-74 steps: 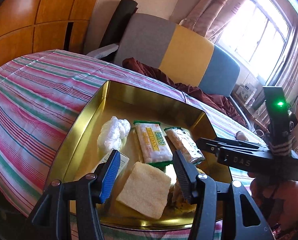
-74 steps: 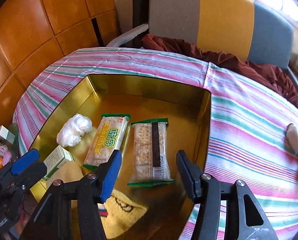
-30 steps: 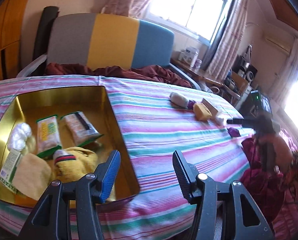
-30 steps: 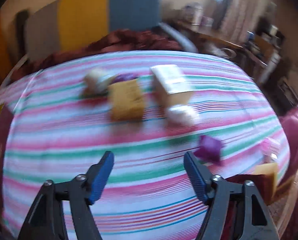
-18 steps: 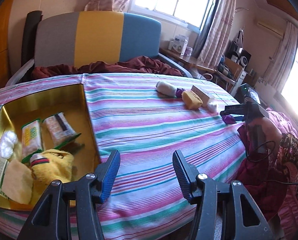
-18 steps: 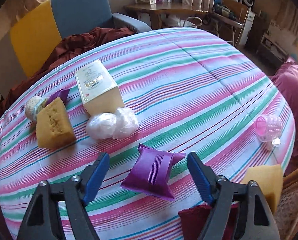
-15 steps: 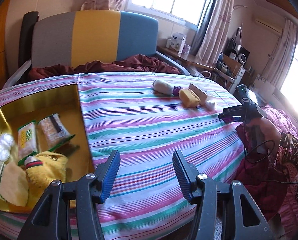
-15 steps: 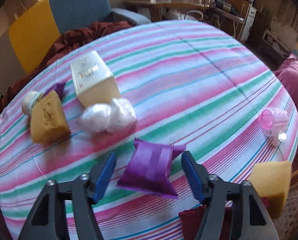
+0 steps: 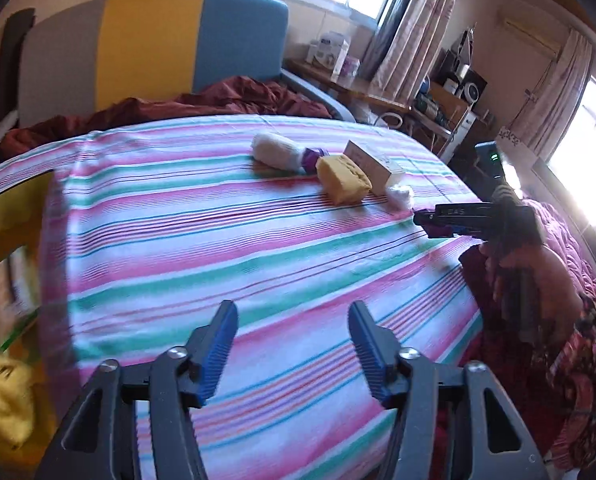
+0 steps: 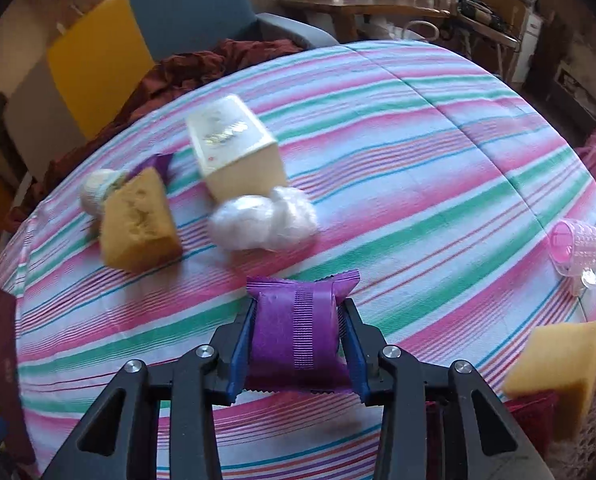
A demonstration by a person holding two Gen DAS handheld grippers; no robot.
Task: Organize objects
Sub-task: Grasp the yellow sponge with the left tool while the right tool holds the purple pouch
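Right now the striped tablecloth (image 10: 438, 184) holds a cream box (image 10: 233, 148), a yellow sponge (image 10: 137, 224) and a white plastic bundle (image 10: 261, 220). Nearer, the right gripper (image 10: 298, 336) has just squeezed onto the purple packet (image 10: 293, 332). The left gripper (image 9: 291, 344) has just been spreading wider, nothing inside.

Gold tray (image 9: 1, 216) cut off at left edge, contents blurred — purple packet (image 10: 295, 336) sides hidden behind right tool pads.
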